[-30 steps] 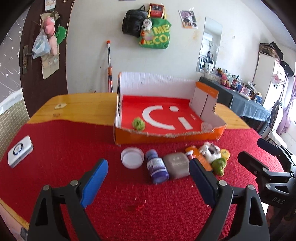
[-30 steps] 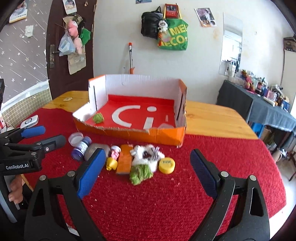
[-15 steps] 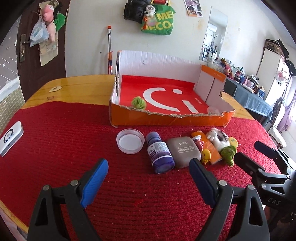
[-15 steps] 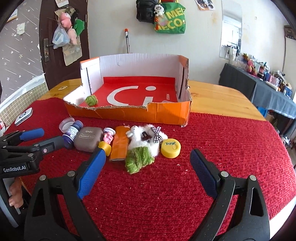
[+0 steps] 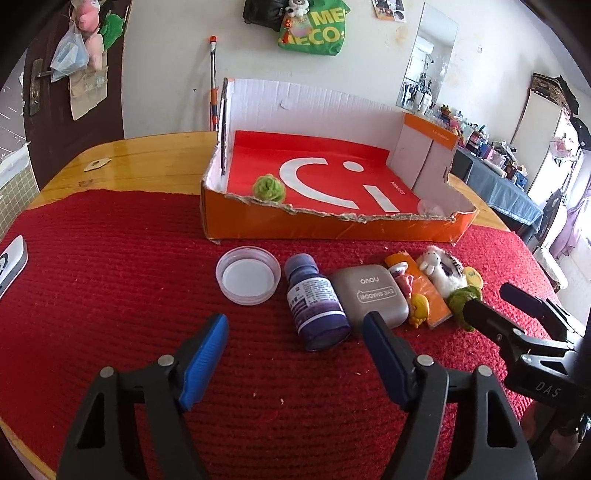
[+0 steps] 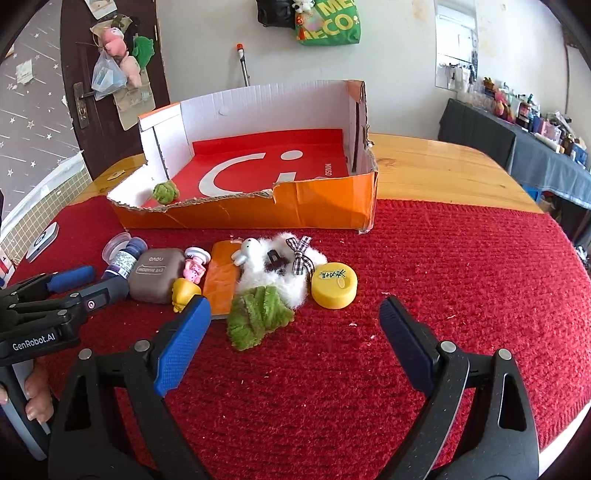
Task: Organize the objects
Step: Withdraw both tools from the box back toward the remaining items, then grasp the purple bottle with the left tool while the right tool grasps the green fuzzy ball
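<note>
A red woven cloth (image 5: pixel 110 280) covers the near part of a wooden table (image 6: pixel 443 170) in a cluttered room, where a green tote bag (image 5: pixel 314 33) hangs on the white wall at 12 o'clock. An orange cardboard box (image 5: pixel 332 225) with a torn front edge sits at the cloth's far side, its red floor holding one green yarn ball (image 5: pixel 269 187) near the front left corner.

Along the cloth just in front of the box lies a row of small things. From the left wrist view: a clear plastic lid (image 5: pixel 248 275), a purple bottle (image 5: pixel 316 306) lying on its side just beside it, a grey eye-shadow case (image 5: pixel 373 293) touching the bottle, a pink figurine (image 6: pixel 195 266), a yellow duck toy (image 6: pixel 183 291), an orange flat pack (image 6: pixel 220 278), a white plush toy (image 6: pixel 273 271) with a checked bow, a green fuzzy piece (image 6: pixel 258 317) resting against the plush at 6 o'clock of it, and a yellow round tin (image 6: pixel 334 285) at the row's right end.

The left gripper (image 5: pixel 295 354) has just been closing somewhat, its blue pads apart and holding nothing; the bottle lies just beyond them at 12 o'clock. The right gripper (image 6: pixel 291 343) stands wide open and empty, the green fuzzy piece just ahead of its left pad. A white device (image 5: pixel 11 264) lies at 9 o'clock on the cloth.
</note>
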A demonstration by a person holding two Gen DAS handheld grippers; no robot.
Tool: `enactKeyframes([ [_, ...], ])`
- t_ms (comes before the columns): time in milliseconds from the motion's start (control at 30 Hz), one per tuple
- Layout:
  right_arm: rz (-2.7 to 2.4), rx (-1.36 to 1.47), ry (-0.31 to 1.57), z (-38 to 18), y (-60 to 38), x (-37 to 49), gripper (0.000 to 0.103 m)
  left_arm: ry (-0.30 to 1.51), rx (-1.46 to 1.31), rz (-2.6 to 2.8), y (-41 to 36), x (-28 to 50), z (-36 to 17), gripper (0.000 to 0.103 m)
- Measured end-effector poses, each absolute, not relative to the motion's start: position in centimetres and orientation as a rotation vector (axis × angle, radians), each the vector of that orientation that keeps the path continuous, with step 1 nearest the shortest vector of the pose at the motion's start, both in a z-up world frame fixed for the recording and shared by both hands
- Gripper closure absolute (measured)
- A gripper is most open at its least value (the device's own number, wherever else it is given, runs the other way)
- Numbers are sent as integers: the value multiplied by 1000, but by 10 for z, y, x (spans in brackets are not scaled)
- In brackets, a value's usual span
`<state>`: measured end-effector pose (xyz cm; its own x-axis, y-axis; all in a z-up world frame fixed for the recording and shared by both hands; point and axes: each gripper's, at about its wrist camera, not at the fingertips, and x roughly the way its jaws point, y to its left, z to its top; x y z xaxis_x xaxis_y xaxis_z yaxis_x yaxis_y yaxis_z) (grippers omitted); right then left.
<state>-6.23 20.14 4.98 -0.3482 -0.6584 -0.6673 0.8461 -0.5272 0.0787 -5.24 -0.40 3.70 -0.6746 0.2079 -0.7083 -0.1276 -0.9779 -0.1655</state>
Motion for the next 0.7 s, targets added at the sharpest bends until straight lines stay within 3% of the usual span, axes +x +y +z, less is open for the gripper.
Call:
enactKeyframes([
  [400,-1930,802,355,48,197,-62,10,-132,-1152,2702,-3,-53,40,37],
  [700,-1899,804,347,47,196,-63,10,-128,-1167,2743,-20,-51,40,37],
])
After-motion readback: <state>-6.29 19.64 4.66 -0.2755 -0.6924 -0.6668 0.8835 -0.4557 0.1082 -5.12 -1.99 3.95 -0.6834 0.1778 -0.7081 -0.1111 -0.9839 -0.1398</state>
